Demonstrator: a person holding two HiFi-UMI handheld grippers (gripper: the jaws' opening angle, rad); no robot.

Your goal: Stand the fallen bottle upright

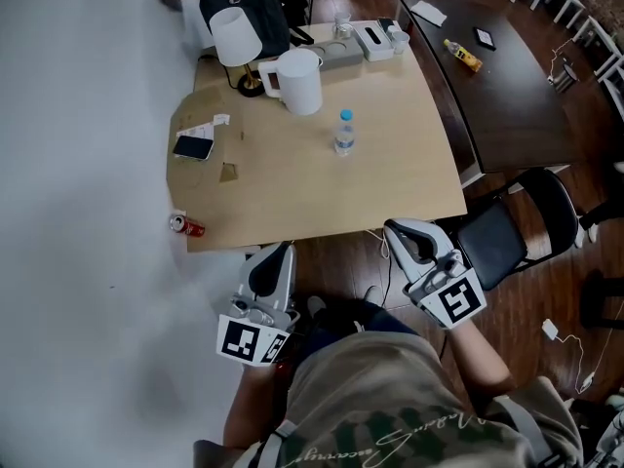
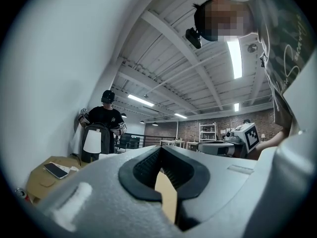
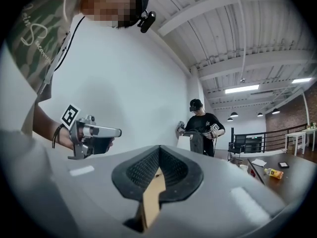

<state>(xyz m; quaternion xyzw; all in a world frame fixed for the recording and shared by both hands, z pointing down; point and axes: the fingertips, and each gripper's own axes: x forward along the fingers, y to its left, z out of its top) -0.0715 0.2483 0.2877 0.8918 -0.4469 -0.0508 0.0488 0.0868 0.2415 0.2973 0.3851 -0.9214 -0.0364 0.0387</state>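
A clear water bottle (image 1: pixel 344 132) with a blue cap stands upright on the light wooden table (image 1: pixel 292 198), right of its middle. Both grippers hang back off the table's near edge, close to the person's body, far from the bottle. My left gripper (image 1: pixel 278 253) is shut with nothing in it; in the left gripper view (image 2: pixel 161 156) its jaws meet. My right gripper (image 1: pixel 400 230) is shut and empty too, its jaws closed together in the right gripper view (image 3: pixel 158 158). Neither gripper view shows the bottle.
A red can (image 1: pixel 186 226) lies at the table's near left corner. A phone (image 1: pixel 193 147), a white jug (image 1: pixel 297 81) and a white lamp (image 1: pixel 235 35) stand further back. A dark table (image 1: pixel 497 96) and a black chair (image 1: pixel 507 227) are to the right. Another person (image 3: pixel 200 125) stands beyond.
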